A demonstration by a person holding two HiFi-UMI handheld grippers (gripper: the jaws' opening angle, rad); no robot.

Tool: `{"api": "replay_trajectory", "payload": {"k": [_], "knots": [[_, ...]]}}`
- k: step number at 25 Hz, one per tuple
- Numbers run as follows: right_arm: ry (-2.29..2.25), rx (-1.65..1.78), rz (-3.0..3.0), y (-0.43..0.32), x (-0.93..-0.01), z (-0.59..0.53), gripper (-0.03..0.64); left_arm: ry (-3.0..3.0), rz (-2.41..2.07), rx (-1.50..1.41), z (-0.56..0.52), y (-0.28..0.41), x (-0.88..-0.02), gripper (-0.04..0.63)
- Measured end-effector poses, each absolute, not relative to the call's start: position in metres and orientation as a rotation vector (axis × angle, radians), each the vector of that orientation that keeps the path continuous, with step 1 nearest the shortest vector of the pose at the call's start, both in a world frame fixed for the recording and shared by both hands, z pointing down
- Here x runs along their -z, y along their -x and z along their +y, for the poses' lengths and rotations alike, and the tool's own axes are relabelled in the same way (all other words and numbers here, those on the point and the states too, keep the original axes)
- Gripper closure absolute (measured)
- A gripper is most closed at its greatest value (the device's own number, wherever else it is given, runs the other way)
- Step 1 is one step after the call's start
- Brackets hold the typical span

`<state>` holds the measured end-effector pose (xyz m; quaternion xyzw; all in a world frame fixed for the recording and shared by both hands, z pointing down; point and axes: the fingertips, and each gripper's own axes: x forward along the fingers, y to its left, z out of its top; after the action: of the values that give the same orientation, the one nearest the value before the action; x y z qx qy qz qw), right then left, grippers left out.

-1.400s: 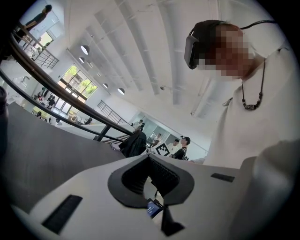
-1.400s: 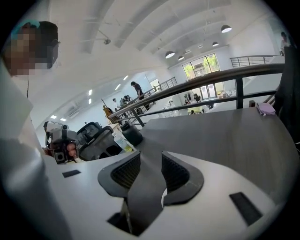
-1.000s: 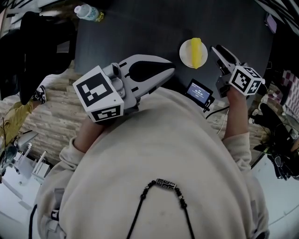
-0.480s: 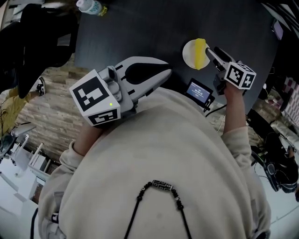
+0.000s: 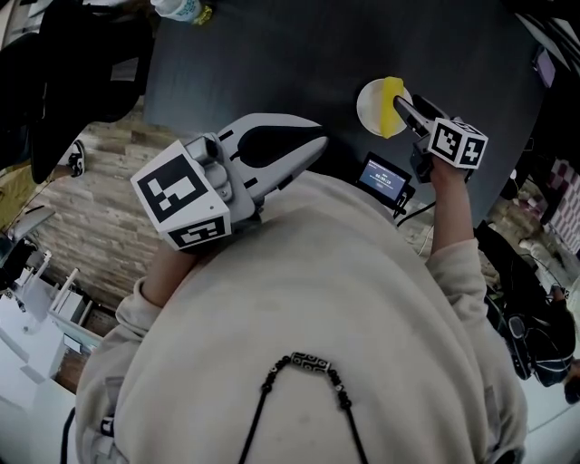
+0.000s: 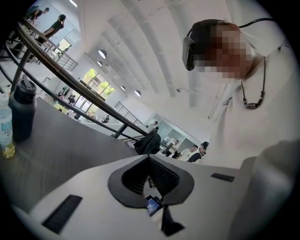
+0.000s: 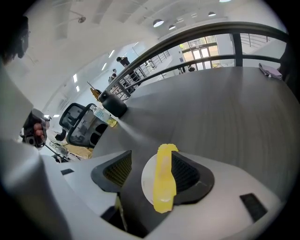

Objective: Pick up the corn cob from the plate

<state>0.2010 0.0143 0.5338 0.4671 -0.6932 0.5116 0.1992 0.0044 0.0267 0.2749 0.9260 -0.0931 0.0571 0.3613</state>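
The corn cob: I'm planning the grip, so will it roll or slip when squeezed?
Probably apt to roll: the corn cob is long and rounded, lying loose on a flat white plate. Its smooth, slightly glossy yellow surface looks like plastic, so it is likely stiff, light and somewhat slippery. The small plate may shift if pushed.

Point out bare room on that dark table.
Bare: the wide stretch of table between the water bottle and the plate. Crowded: the plate with its corn cob, the right claw, jaws just opening astride it, and the small screen.
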Motion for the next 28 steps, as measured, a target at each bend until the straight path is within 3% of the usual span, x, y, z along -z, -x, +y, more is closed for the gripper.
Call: {"api": "replay_trajectory", "payload": {"k": [28], "knots": [[-1.202,-1.469,-1.736,-0.196,-0.597,0.041,0.321,-2.367,-0.337,-0.155,0.044,0.007,-0.272,0.589]]}}
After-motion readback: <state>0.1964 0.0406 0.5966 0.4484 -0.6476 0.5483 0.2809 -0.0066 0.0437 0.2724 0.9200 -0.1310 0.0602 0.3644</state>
